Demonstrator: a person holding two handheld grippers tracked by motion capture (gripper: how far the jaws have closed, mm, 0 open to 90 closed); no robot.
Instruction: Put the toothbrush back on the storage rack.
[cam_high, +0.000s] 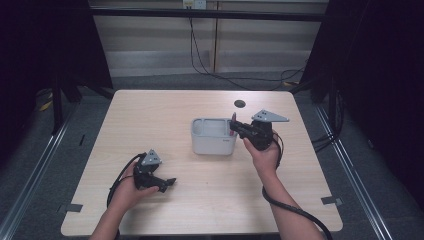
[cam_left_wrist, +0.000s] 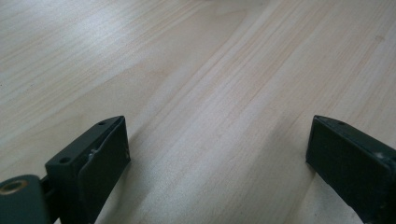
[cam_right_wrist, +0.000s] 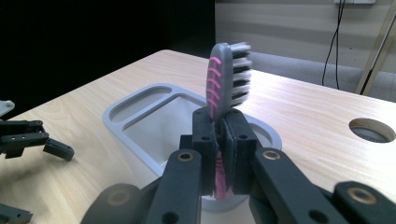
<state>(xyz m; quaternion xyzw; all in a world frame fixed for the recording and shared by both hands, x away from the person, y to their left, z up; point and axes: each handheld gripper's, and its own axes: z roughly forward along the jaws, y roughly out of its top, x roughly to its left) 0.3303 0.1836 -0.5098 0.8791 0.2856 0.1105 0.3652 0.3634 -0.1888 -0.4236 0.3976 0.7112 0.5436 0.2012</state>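
At centre frame, the right gripper (cam_right_wrist: 219, 140) is pinching a toothbrush (cam_right_wrist: 226, 79) upright over the grey holder (cam_right_wrist: 140, 109); it should be lowering it straight into the round slot. The left gripper (cam_left_wrist: 219, 154) is resting spread on the table (cam_left_wrist: 210, 70).

Setting: lab or recording bay, not home. Light wood table (cam_high: 200, 200) placed alone on grey carpeted floor (cam_high: 165, 80), cable hole (cam_high: 240, 104) cut in top. Metal floor rails (cam_high: 37, 165) seen along both sides. Dark screens (cam_high: 45, 45) set left and right. Black cables (cam_high: 200, 60) hung from wall socket (cam_high: 194, 4) at back, above pale panelled wall (cam_high: 155, 40).
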